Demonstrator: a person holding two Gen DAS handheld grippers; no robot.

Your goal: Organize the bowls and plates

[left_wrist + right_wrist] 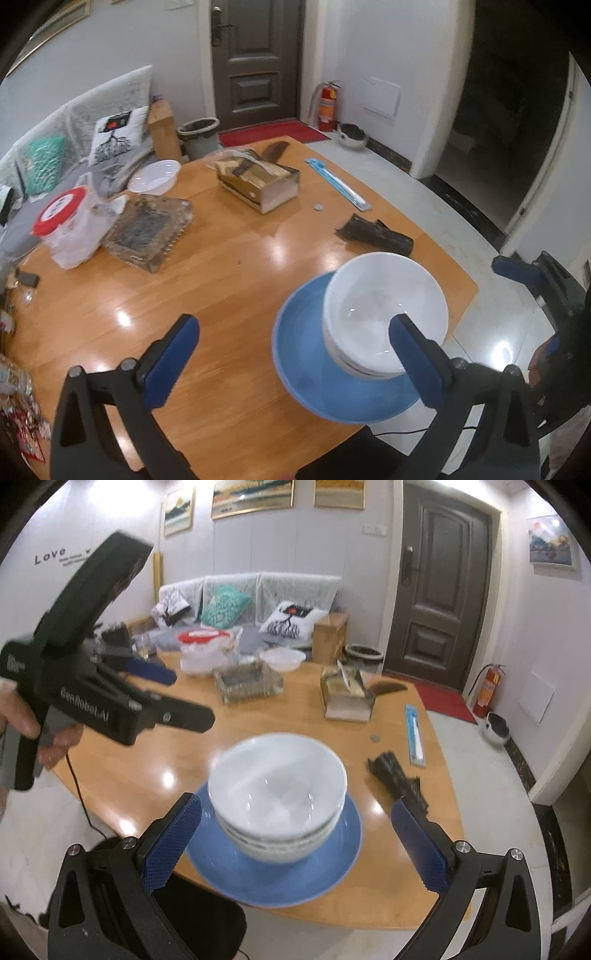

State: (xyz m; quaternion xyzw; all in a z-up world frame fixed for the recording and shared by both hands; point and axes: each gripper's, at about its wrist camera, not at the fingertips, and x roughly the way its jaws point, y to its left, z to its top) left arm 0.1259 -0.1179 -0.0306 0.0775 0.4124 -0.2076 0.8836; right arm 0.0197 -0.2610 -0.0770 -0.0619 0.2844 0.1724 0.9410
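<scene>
Two white bowls (277,797) sat nested on your blue plate (275,871), near the table (155,760) edge closest to you. Going left to right in the right wrist view, your hand (22,720) held the left gripper (184,698) above the table, its fingers spread with nothing between them; that whole tool showed only here. Next came the stack, then a dark crumpled wrapper (397,779). Your right gripper (295,843) stood wide apart, its pads clear of both bowls and plate.

From the left wrist view, the left gripper (293,363) framed bare table, and its right pad crossed in front of the bowls (384,306) without pressing them. The plate (314,354) lay under them. Only this view showed the red-lidded tub (62,214) closely at far left. A third bowl (155,177) sat at the far edge.

Motion blur softened the stack, so you could not count the bowls with certainty. The plate's near rim was cut off by a finger.
</scene>
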